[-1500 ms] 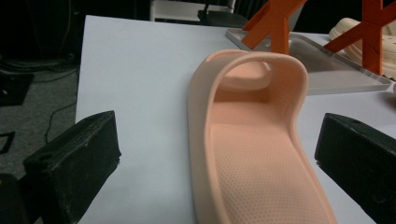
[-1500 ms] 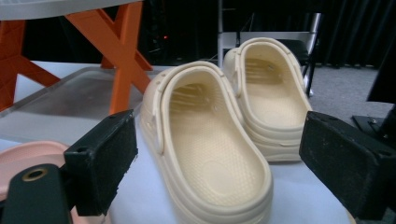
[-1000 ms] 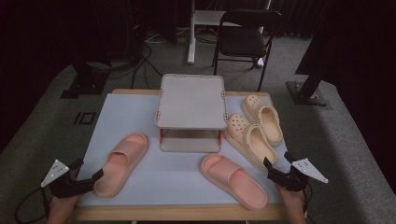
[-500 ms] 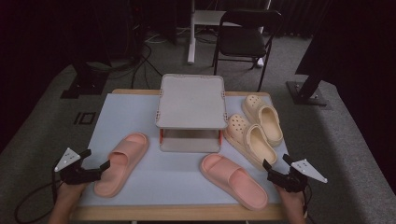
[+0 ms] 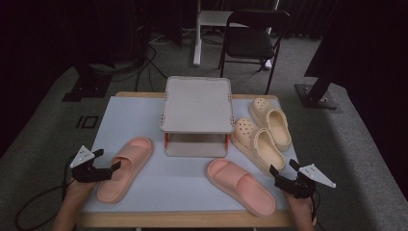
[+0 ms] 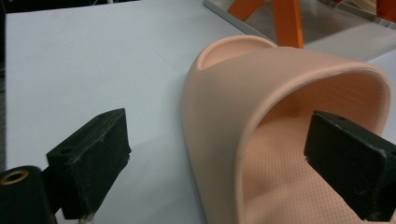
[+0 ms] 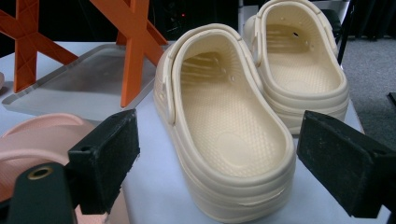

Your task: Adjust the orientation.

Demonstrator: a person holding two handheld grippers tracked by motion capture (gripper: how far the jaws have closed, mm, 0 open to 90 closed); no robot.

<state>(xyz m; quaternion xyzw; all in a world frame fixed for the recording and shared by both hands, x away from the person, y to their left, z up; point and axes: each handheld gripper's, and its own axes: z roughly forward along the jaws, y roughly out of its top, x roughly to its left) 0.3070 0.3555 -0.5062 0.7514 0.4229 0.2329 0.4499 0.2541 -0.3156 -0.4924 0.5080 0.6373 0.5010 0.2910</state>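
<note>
High view: the left gripper (image 5: pixel 107 164) is set at the side of the left pink slipper (image 5: pixel 126 167) on the table (image 5: pixel 187 185); grasping is judged the step in hand.

Left gripper view: the jaws have just been closing, yet stand apart astride the slipper's strap wall (image 6: pixel 219 140), one pad (image 6: pixel 348 163) inside; further closing is needed.

Right gripper view: the jaws gape, empty, before a cream clog (image 7: pixel 224 130).

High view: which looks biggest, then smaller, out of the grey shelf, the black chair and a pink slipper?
1. Grey shelf, biggest.
2. Black chair, though it stands farther back, so it may really be bigger.
3. Left pink slipper, smallest.
</note>
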